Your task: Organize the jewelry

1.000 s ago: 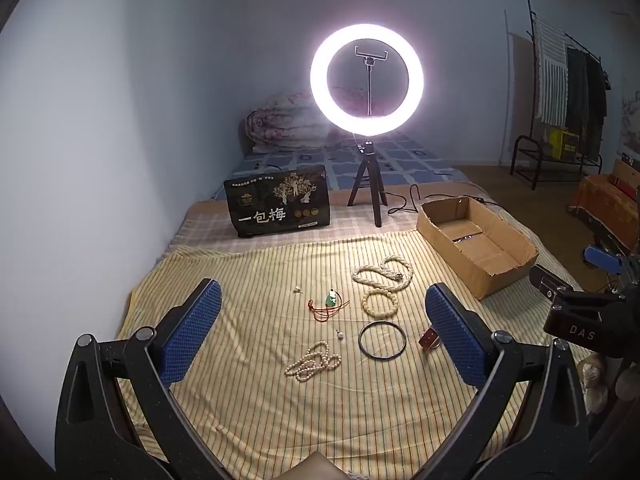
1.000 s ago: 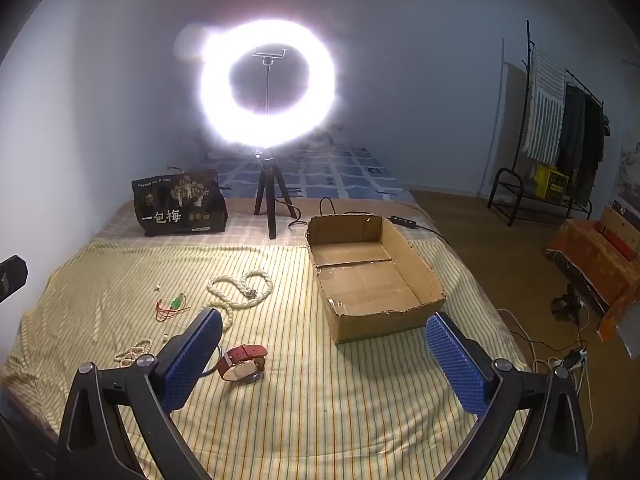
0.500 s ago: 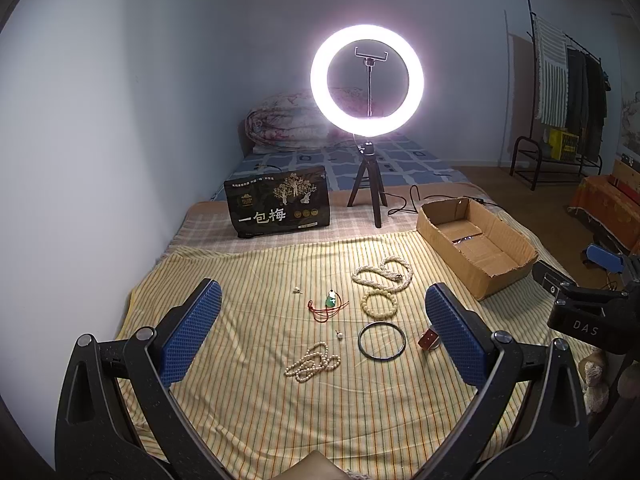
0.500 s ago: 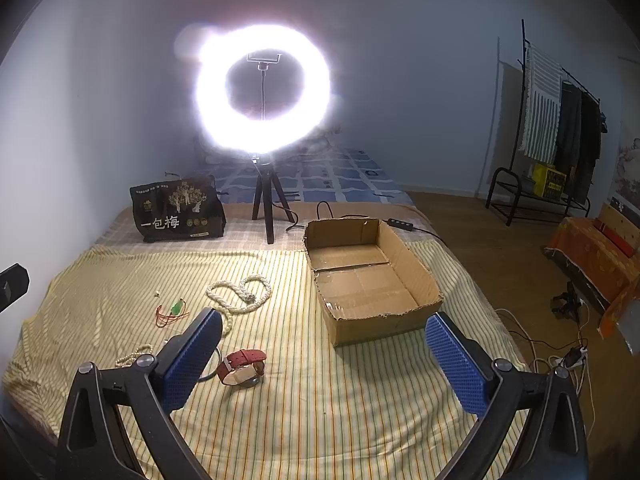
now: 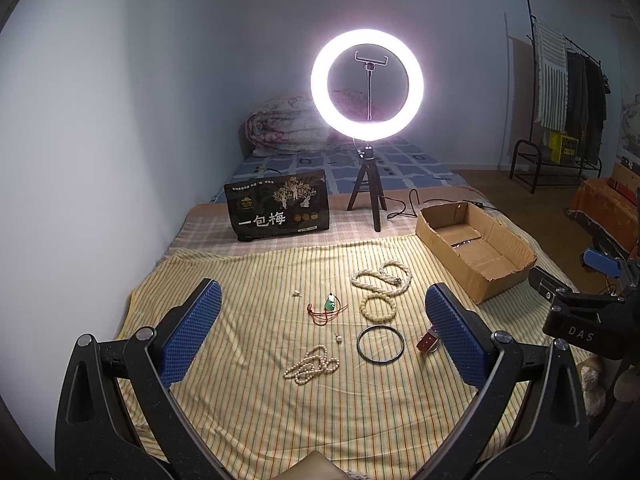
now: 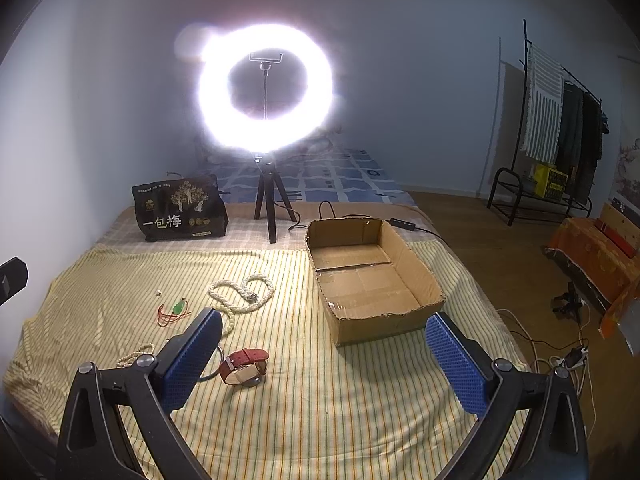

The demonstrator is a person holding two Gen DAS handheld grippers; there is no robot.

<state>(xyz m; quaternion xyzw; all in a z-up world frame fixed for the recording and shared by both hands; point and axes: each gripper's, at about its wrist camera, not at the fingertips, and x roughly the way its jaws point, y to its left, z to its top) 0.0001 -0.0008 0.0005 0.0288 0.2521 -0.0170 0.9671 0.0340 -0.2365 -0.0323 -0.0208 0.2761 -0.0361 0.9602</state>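
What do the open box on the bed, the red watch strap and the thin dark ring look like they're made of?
The box looks like plain brown corrugated cardboard: matte, with ragged torn edges and shiny tape on its floor. The watch strap looks like red leather or an imitation, matte with a stitched-looking edge. The dark ring is thin, smooth and rigid-looking; it may be metal or plastic, the pictures can't settle which.

On the yellow striped bedsheet (image 5: 248,400), the white twisted rope necklace (image 5: 382,276) lies behind the cream bead bracelet (image 5: 377,305), which lies behind the black ring bangle (image 5: 380,345). The red-strapped wristwatch (image 6: 244,366) sits right of the bangle; the open brown cardboard box (image 6: 372,276) stands farther right.
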